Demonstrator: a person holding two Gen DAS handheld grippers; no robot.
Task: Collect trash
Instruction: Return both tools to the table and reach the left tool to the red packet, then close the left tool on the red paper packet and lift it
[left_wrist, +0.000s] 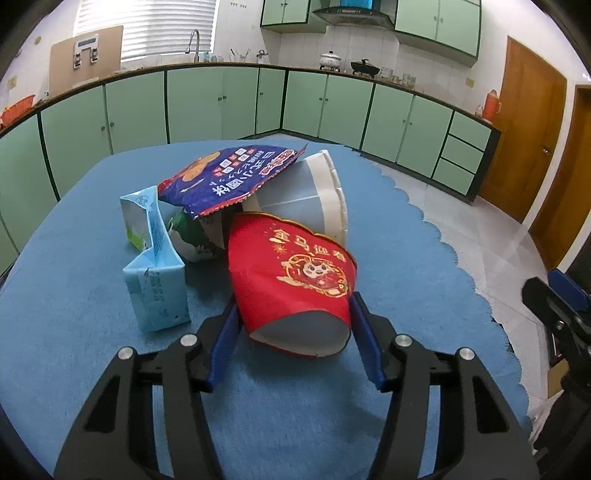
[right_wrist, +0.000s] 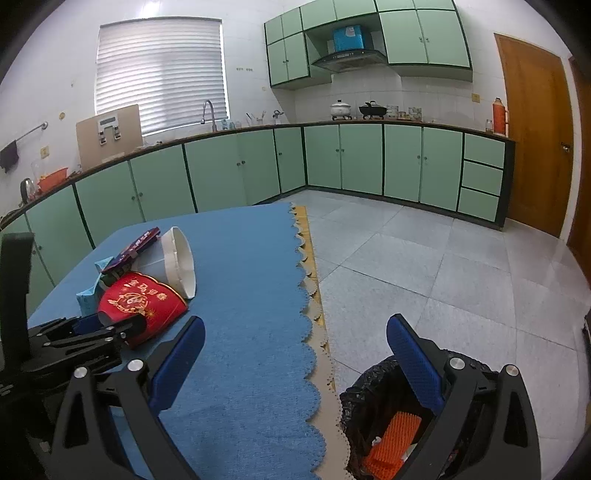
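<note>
We're at the blue table (left_wrist: 332, 221), with the bin (right_wrist: 373, 413) on the floor beside its scalloped edge. The red paper bowl (left_wrist: 291, 280) lies on its side between our left tongs (left_wrist: 293, 328), pads touching but, we judge, barely squeezing: too hard and it crumples, too soft and it slips. The snack bag (left_wrist: 225, 177) could slide. Right tongs (right_wrist: 295, 354) gape empty.

A red paper cup (left_wrist: 295, 284) printed with gold characters and a cartoon figure lies on its side at the near edge of a trash pile, its base end nearest. Behind it, a white paper cup (left_wrist: 314, 192) also lies tipped over. A dark blue snack wrapper (left_wrist: 229, 177) drapes across the pile's far left, above two light-blue cartons (left_wrist: 155, 266).
</note>
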